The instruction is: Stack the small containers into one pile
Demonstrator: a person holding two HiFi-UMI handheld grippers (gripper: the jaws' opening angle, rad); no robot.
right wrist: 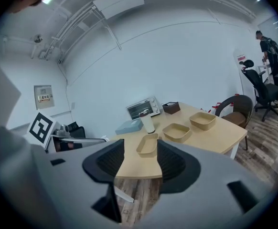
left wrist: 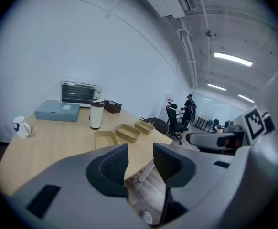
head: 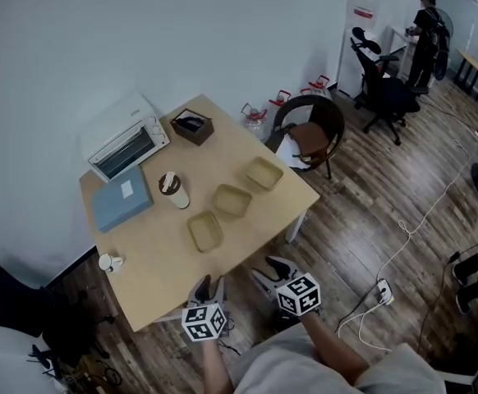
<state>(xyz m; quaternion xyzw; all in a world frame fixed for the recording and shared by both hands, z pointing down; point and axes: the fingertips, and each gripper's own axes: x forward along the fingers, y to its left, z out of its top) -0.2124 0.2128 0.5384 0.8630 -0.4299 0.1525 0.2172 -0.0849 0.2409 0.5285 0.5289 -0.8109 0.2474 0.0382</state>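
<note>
Three shallow tan containers lie in a diagonal row on the wooden table: a near one, a middle one and a far one. None is stacked. In the left gripper view they show as the near container, the middle container and the far container; in the right gripper view as the near container, the middle container and the far container. My left gripper and right gripper hover off the table's near edge, both open and holding nothing.
On the table stand a toaster oven, a grey-blue box, a white tumbler, a dark brown box and a small white cup. A brown chair sits by the far corner. A person stands far off.
</note>
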